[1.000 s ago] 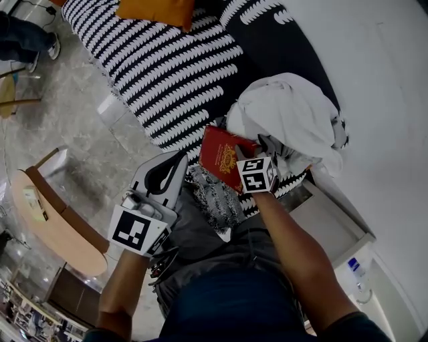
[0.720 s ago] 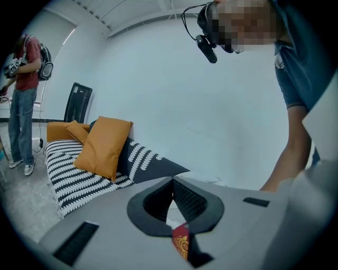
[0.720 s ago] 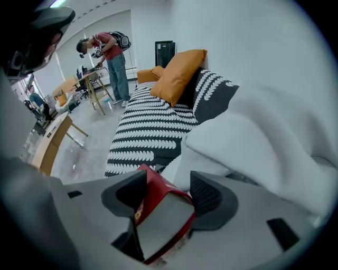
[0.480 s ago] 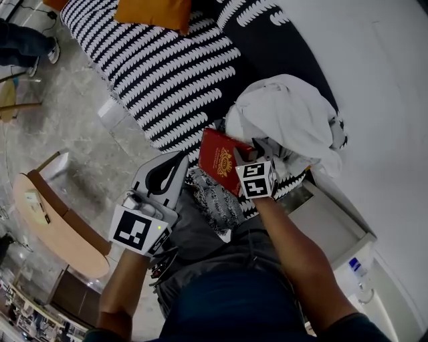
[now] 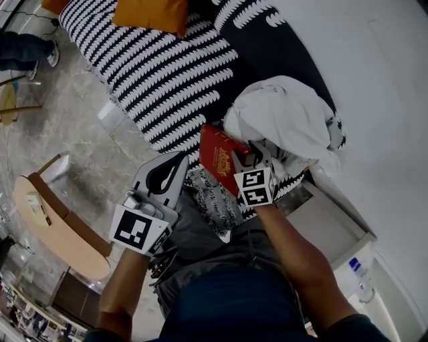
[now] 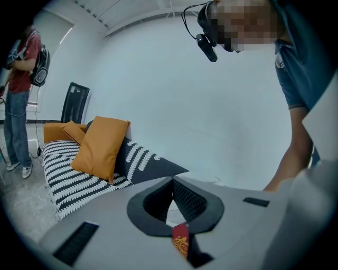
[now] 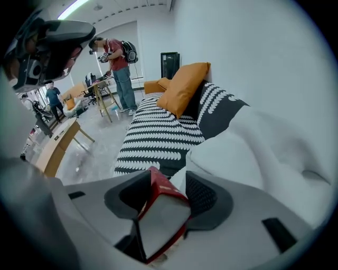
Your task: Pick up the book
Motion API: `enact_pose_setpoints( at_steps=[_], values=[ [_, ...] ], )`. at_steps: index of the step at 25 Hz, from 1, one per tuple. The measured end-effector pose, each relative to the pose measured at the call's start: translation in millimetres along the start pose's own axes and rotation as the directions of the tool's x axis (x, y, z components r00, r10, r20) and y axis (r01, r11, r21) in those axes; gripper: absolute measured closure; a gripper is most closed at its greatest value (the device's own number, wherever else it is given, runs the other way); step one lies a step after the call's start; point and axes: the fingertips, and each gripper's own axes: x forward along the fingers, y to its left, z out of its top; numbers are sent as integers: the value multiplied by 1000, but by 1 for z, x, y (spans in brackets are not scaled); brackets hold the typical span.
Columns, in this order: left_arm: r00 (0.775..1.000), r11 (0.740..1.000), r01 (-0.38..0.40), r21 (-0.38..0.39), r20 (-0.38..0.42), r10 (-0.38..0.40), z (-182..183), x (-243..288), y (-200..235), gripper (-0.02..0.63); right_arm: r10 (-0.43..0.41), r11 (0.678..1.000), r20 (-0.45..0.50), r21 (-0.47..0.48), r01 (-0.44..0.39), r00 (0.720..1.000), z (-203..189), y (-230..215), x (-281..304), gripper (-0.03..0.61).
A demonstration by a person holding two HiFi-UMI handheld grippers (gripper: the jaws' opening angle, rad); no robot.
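The red book (image 5: 219,155) with gold print on its cover is up off the sofa, tilted on edge beside a heap of white cloth (image 5: 287,117). My right gripper (image 5: 253,152) is shut on the book; its jaws have just been closing with the book between them. In the right gripper view the book (image 7: 161,213) fills the gap between the pads, page edges toward the camera, at my right gripper (image 7: 168,179). My left gripper (image 5: 175,160) hangs shut and holding nothing at the lower left, off the sofa's edge. Past my left gripper (image 6: 171,182) a sliver of the book (image 6: 180,243) shows.
A sofa with a black-and-white patterned cover (image 5: 167,73) runs up the picture, with an orange cushion (image 5: 150,12) at its far end. A wooden table (image 5: 47,220) stands on the grey floor at left. A standing person (image 7: 119,68) is in the background. A white wall (image 5: 374,80) lies to the right.
The right gripper has risen with the book, which now stands steeper and further from the sofa cover. The left gripper has stayed in place.
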Motion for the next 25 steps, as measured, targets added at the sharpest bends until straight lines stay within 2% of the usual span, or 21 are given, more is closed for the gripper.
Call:
enact_pose_setpoints(
  at_steps=[15, 25],
  values=[
    [1000, 1000, 1, 15, 9, -1, 12, 0, -4, 609, 11, 998, 31, -56, -9, 999, 14, 4, -17, 376],
    [1000, 1000, 1, 29, 21, -2, 22, -13, -16, 609, 15, 999, 84, -47, -12, 996, 31, 4, -42, 387]
  ],
)
